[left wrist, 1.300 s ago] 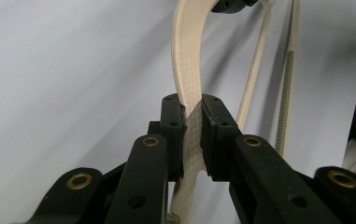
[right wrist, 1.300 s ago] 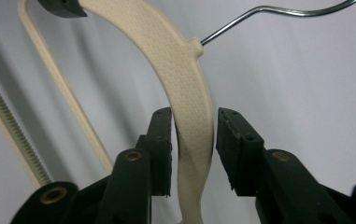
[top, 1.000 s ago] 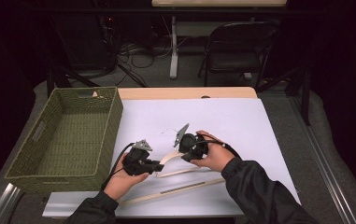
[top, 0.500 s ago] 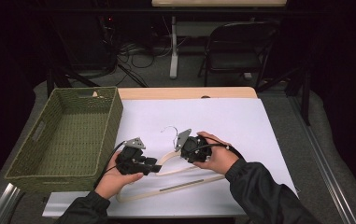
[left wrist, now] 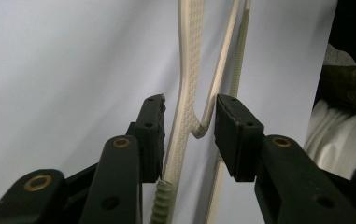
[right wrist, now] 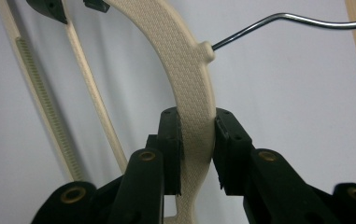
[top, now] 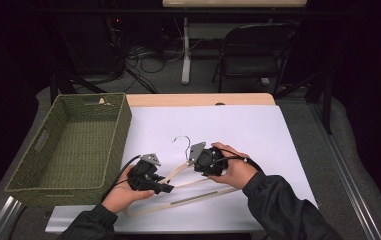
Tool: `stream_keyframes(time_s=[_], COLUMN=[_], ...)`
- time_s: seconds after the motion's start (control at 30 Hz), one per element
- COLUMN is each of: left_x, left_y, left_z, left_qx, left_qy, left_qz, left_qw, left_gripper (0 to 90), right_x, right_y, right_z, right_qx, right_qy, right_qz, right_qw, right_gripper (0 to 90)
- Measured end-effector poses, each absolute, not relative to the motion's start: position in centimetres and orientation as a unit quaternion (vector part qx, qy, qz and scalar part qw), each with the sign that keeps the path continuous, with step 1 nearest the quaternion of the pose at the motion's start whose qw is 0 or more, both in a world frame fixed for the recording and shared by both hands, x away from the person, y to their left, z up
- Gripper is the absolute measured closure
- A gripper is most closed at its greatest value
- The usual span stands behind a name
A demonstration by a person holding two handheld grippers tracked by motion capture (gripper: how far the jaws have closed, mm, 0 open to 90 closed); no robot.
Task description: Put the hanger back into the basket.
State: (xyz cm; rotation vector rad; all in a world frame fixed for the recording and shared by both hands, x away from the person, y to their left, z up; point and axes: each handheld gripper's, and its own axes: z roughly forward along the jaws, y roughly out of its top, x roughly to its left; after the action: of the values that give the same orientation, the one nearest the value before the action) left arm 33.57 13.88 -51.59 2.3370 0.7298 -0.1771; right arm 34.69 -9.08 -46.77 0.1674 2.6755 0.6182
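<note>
A cream plastic hanger [top: 198, 201] with a metal hook [top: 180, 139] lies on the white table cover. My right gripper [top: 197, 167] is shut on its curved shoulder just below the hook, and the pads press both sides of the hanger [right wrist: 180, 60] in the right gripper view [right wrist: 196, 135]. My left gripper [top: 165, 189] sits at the hanger's left arm. Its jaws have just been closing, and they stand around the textured arm [left wrist: 185, 93] and the thin bar. There is a gap at the right pad, so the left gripper [left wrist: 189, 126] is open.
A green woven basket [top: 123, 130] stands at the table's left, close to the left hand. Beyond the white cover a strip of wooden table edge [top: 203, 99] shows. A folding chair [top: 250, 55] and cables lie on the floor behind.
The left gripper's jaws have come apart around the hanger arm and the hand has shifted slightly left. The right gripper has moved a little with the hook end, and the hook now shows.
</note>
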Motion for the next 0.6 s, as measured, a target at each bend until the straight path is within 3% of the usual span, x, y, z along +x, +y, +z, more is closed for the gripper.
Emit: stream_keyframes(time_s=[0.6], left_x=[32.3], left_y=[13.7], left_z=[-50.3], left_qx=[0.909], left_qy=[0.243], left_qz=[-0.067], left_qw=[0.332], left_gripper=[82.6], right_x=[33.4], right_y=[-9.4], right_z=[-45.5], right_qx=[0.044], right_qy=[0.947], right_qz=[0.238], right_qw=[0.212], right_gripper=[73.4])
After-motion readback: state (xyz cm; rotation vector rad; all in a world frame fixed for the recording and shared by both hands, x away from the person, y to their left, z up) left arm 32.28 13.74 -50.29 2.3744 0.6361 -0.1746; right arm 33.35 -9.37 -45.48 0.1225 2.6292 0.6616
